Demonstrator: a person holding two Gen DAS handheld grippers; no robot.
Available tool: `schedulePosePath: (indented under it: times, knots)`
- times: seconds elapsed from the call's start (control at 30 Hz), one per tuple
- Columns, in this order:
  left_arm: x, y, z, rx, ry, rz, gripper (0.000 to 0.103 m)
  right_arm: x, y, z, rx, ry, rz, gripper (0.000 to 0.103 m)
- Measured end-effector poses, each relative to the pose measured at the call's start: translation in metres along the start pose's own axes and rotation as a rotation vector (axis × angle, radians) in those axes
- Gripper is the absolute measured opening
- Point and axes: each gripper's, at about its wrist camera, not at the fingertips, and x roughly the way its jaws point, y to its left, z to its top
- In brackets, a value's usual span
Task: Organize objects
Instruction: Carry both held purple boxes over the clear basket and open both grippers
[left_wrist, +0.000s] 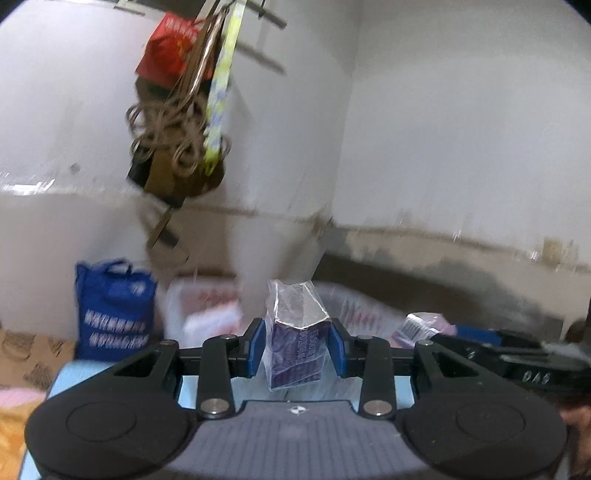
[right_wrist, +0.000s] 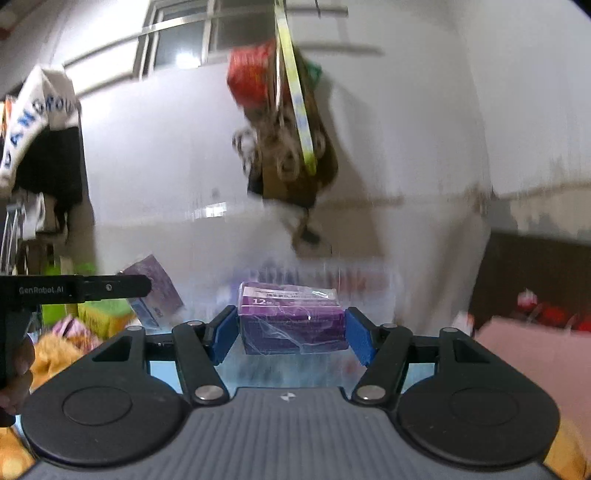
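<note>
White wall (right_wrist: 166, 155); "GenRobot.AI" tool (right_wrist: 136, 286)

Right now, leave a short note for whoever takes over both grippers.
Left gripper: jaws shut on an upright purple box in clear wrap.
Right gripper: jaws shut on a purple pack, held by its ends.
Both are off the surface, over the light blue surface.
Done: both picked up.
Left: set each down; the spot is not visible.

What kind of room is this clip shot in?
Probably a lived-in home room, perhaps a bedroom or storage corner: clothing hangs by a window, bags and straps dangle overhead, and a blue tote sits against the scuffed wall.
</note>
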Motion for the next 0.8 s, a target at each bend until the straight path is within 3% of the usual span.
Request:
schedulePosePath:
  times: [0.1, 0.27, 0.33, 0.37, 0.4, 0.47, 0.53, 0.63, 0.7, 0.8]
  knots:
    - [0.043, -0.004, 0.044, -0.027, 0.036, -0.028, 0.040, 0.034, -0.008, 0.042, -0.003, 0.017, -0.013, 0.066]
    - [0.122, -0.002, 0.070, -0.035, 0.138, 0.055, 0.043, 0.103, -0.025, 0.069, -0.022, 0.124, -0.041, 0.066]
    - [0.147, 0.005, 0.066, -0.064, 0.203, 0.070, 0.061, 0.121, -0.032, 0.065, 0.000, 0.163, -0.012, 0.069]
    - [0.156, 0.009, 0.061, -0.074, 0.235, 0.069, 0.071, 0.128, -0.034, 0.062, 0.001, 0.178, -0.009, 0.078]
    - [0.161, 0.012, 0.055, -0.077, 0.238, 0.089, 0.071, 0.134, -0.034, 0.059, -0.007, 0.188, -0.020, 0.085]
    - [0.157, 0.016, 0.048, -0.074, 0.227, 0.130, 0.072, 0.138, -0.033, 0.054, -0.023, 0.206, -0.042, 0.094]
    - [0.143, 0.020, 0.044, -0.087, 0.198, 0.111, 0.080, 0.131, -0.032, 0.050, -0.031, 0.185, -0.041, 0.103]
    - [0.118, 0.020, 0.038, -0.061, 0.136, 0.143, 0.089, 0.116, -0.032, 0.044, -0.010, 0.156, -0.030, 0.103]
    - [0.101, 0.016, 0.032, -0.014, 0.088, 0.197, 0.102, 0.106, -0.032, 0.041, 0.015, 0.146, -0.008, 0.103]
    - [0.090, 0.018, 0.027, -0.004, 0.098, 0.191, 0.103, 0.091, -0.025, 0.035, 0.006, 0.174, -0.010, 0.103]
